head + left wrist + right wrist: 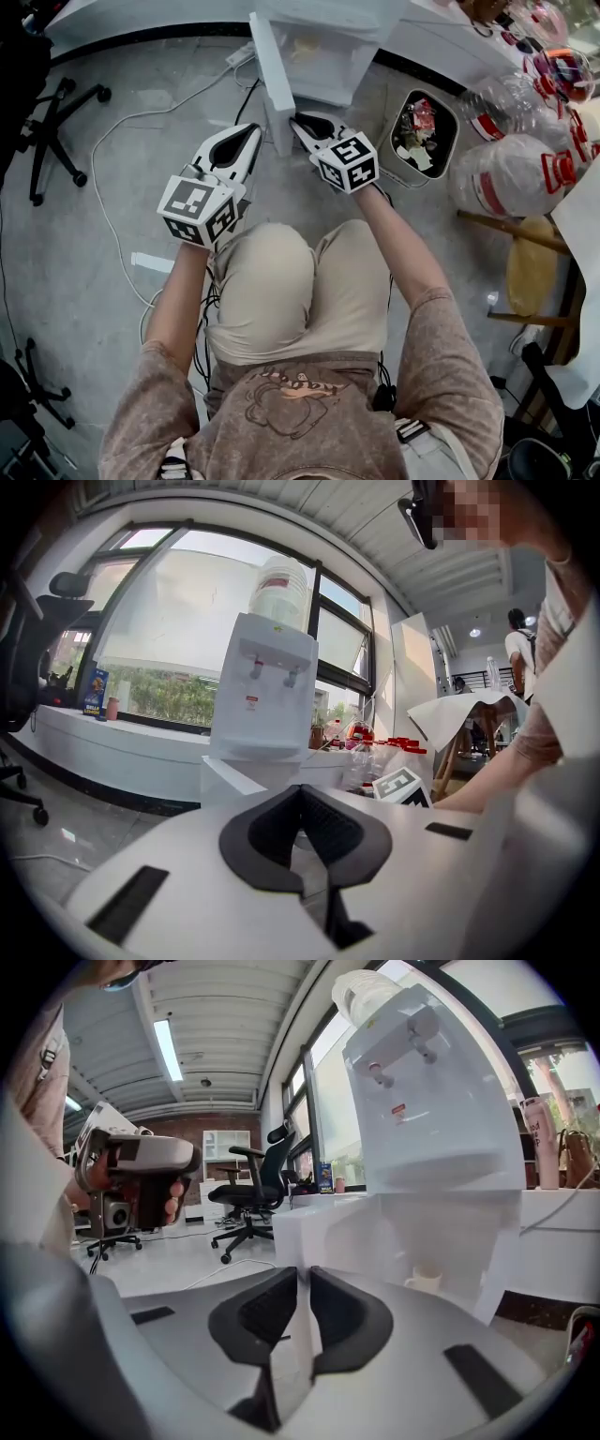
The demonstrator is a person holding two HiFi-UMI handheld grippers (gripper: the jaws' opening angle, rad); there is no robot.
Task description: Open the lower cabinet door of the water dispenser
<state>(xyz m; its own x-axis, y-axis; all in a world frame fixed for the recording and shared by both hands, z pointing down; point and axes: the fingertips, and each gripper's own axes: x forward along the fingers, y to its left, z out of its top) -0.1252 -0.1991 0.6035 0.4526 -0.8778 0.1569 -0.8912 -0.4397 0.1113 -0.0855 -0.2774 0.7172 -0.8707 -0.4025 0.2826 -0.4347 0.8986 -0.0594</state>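
Head view: door (266, 75) stands swung out from dispenser (328, 47). Right gripper (302, 127) is at its free edge, left gripper (251, 131) just beside it.
Left gripper view: jaws closed, nothing held.
Right gripper view: jaws pinched on the door's edge.
Risk, judged: an off-arc pull could slip this thin-edge grip and let the door swing back.

White cabinet door (268, 77), grey floor (75, 281).

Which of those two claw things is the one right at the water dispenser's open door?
The right gripper: the cabinet door's free edge sits in the narrow gap between its jaws. The left gripper hangs back, jaws shut and empty.
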